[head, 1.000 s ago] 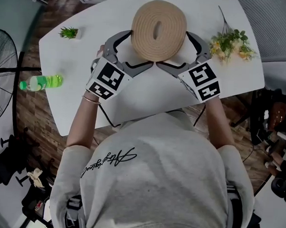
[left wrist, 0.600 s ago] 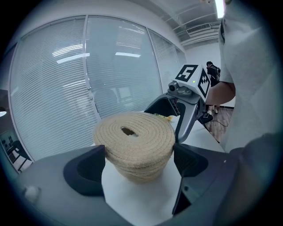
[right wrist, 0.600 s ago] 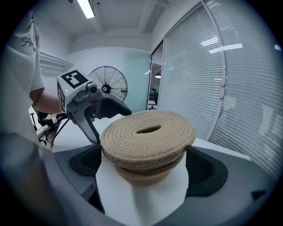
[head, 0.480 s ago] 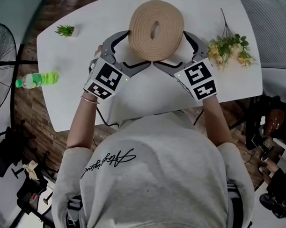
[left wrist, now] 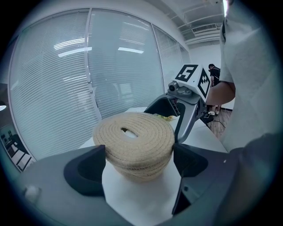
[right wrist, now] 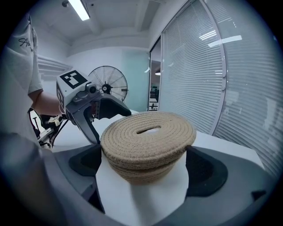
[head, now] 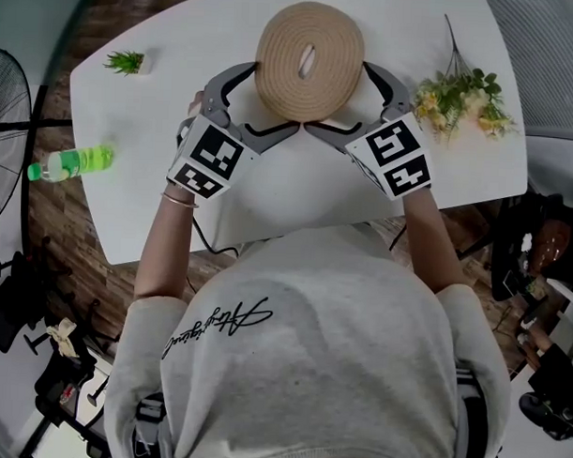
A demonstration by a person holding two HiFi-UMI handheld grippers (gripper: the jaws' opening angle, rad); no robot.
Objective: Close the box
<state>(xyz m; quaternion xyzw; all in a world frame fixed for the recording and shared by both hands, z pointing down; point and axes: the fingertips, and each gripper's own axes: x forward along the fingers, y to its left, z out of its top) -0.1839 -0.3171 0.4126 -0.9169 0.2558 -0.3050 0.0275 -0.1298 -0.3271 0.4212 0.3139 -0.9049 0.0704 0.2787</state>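
A round woven rope box stands on the white table (head: 269, 190), with its lid (head: 308, 60) on top. In both gripper views the lid (left wrist: 132, 137) (right wrist: 148, 134) lies a little offset over the box body (left wrist: 140, 170) (right wrist: 142, 173). My left gripper (head: 267, 101) (left wrist: 139, 154) holds the lid from the left, its pads pressed against the rim on both sides. From the right, my right gripper (head: 340, 98) (right wrist: 143, 159) clasps the lid the same way. In the head view the lid hides the box body.
A green bottle (head: 68, 162) lies at the table's left edge. A small potted plant (head: 123, 62) sits at the far left corner. A sprig of yellow flowers (head: 460, 89) lies to the right. A fan (head: 2, 166) stands on the floor to the left.
The lid and both grippers have shifted slightly left and away from me. Both grips look unchanged.
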